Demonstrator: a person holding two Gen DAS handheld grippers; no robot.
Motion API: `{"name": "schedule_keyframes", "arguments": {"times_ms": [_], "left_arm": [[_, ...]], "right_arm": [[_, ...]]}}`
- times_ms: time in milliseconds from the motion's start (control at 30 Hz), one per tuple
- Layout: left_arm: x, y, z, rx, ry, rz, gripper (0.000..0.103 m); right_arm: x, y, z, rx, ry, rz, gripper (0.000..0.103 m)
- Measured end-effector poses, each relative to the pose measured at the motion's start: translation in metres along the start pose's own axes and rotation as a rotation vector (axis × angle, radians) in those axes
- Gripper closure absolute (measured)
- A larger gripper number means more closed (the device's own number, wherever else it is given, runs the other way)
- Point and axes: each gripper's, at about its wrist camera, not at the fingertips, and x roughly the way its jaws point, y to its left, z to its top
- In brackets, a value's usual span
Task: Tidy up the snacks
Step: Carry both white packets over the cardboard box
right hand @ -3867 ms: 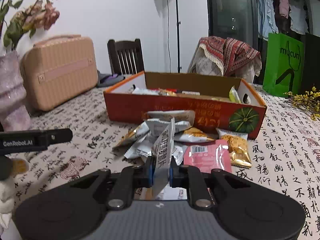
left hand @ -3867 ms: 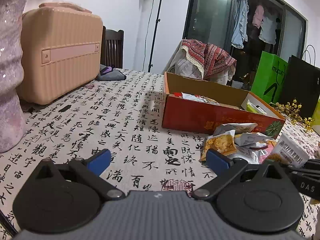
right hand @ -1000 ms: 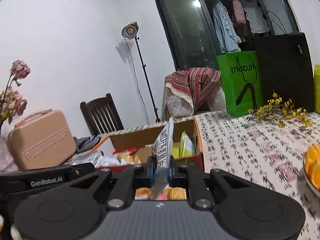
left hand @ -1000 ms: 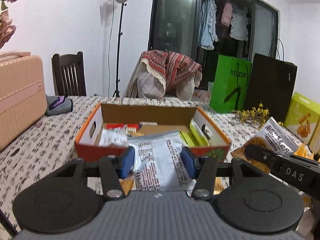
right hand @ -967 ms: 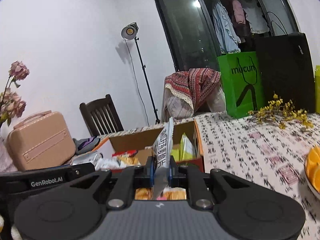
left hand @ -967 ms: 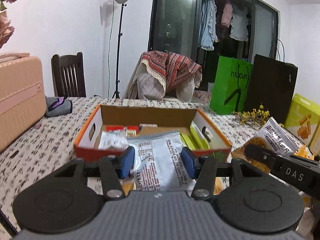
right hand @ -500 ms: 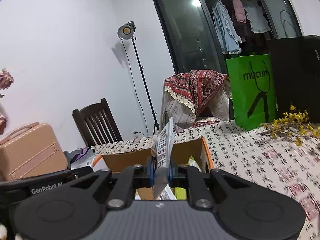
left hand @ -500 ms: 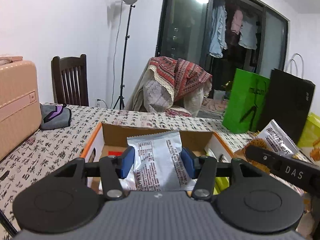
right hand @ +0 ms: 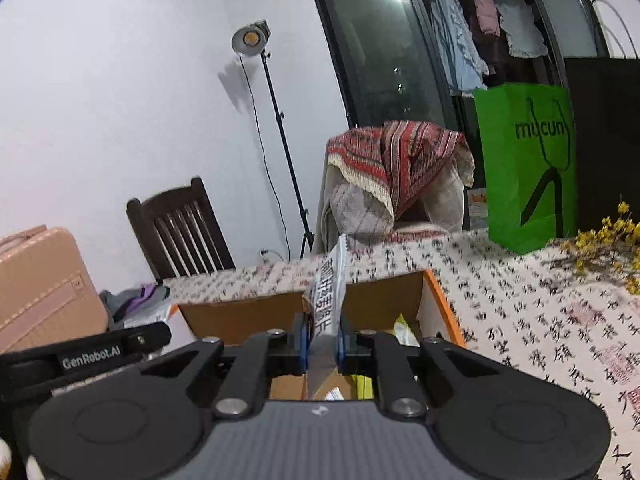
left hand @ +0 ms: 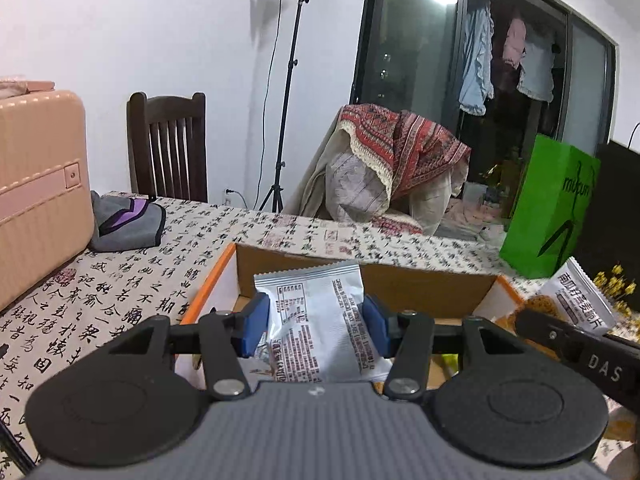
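My left gripper (left hand: 314,320) is shut on a silver snack packet (left hand: 320,320) and holds it over the near part of the orange cardboard box (left hand: 212,280). My right gripper (right hand: 322,344) is shut on a white snack packet (right hand: 330,300), held edge-on over the same box (right hand: 440,300). That packet also shows at the right of the left wrist view (left hand: 580,300). Yellow-green packets (right hand: 404,330) lie inside the box.
A pink suitcase (left hand: 36,184) and a grey pouch (left hand: 128,220) sit on the calligraphy tablecloth (left hand: 120,280) to the left. A green bag (right hand: 524,168) and yellow flowers (right hand: 600,248) stand at the right. A dark chair (left hand: 168,144) is behind the table.
Both grippers have moved forward over the box with their packets. The box fills more of both views; the loose snack pile has dropped out of view.
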Motion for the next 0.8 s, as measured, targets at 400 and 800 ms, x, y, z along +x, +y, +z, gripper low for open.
{"name": "schedule_keyframes", "arguments": {"times_ms": [400, 800], "left_arm": [[0.01, 0.007, -0.01, 0.01, -0.002, 0.008, 0.05], [0.009, 0.007, -0.011, 0.009, 0.004, 0.003, 0.049]], "right_arm": [[0.007, -0.002, -0.013, -0.036, 0.02, -0.007, 0.09], [0.012, -0.005, -0.014, -0.03, 0.032, -0.012, 0.09]]}}
